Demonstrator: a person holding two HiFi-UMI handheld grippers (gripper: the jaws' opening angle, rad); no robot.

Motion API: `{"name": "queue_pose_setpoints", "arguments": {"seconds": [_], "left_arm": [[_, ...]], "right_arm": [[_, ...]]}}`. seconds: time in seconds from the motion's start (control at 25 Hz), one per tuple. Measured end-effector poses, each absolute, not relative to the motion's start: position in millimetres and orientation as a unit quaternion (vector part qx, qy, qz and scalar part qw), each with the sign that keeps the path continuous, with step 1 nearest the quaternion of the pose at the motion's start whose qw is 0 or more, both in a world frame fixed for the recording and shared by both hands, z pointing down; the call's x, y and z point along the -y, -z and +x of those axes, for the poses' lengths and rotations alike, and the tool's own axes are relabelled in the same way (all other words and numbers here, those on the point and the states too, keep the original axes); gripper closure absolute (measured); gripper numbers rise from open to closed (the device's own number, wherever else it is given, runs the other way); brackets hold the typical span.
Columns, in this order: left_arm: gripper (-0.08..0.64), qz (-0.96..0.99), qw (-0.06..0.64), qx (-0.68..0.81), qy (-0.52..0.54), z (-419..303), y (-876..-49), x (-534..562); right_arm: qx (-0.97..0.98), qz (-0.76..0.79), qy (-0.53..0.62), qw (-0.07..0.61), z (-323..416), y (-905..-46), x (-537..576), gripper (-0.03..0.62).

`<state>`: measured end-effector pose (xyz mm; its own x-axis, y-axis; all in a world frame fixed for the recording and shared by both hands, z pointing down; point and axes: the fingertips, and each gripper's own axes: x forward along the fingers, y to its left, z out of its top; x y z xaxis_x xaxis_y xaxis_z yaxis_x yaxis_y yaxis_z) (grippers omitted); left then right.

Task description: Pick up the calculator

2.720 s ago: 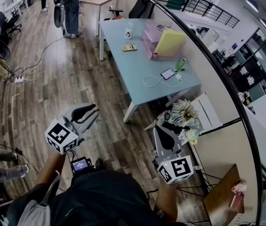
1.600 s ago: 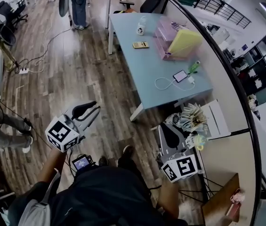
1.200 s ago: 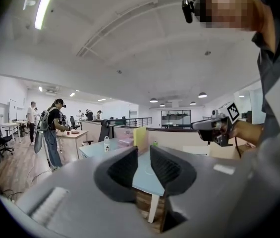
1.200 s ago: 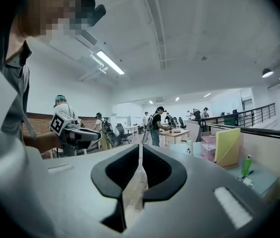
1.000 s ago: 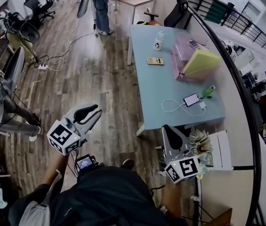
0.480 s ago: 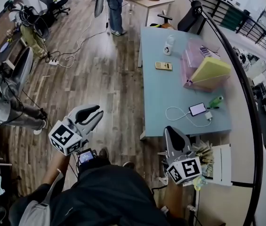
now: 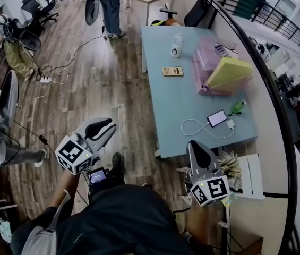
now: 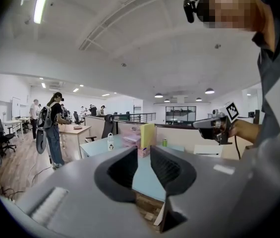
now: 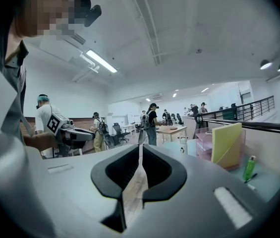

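— Yellowish, flat, rectangular calculator [image 7: 172, 71]: where is it?

— On the far half of the pale blue table [image 7: 192, 108], near its floor-side edge, long axis across the table.

— And the grippers?

— Both well short of it, both empty. The left gripper [image 7: 107, 127] hangs over the wooden floor [image 7: 112, 78], jaws slightly apart. The right gripper [image 7: 196, 146] is by the table's near end, jaws closed together. The calculator lies ahead of both; neither looks clearly nearer.

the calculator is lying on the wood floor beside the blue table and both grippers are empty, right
No, the calculator lies on the blue table, toward its far end, not on the floor; the head view shows it. Both the left gripper and the right gripper are empty, as you say.
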<state>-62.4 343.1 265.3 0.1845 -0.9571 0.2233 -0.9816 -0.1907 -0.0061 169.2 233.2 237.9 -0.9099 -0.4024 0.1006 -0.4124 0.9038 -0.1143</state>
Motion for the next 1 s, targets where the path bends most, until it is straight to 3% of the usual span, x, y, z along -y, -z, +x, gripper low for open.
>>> {"name": "queue_pose_setpoints", "arguments": {"seconds": [1.0], "left_arm": [[0.422,0.861,0.061,0.503,-0.047,-230,-271,-211]], "right_arm": [[0.926,0.371,-0.052,0.054,26,-226,-194,0.586]]}}
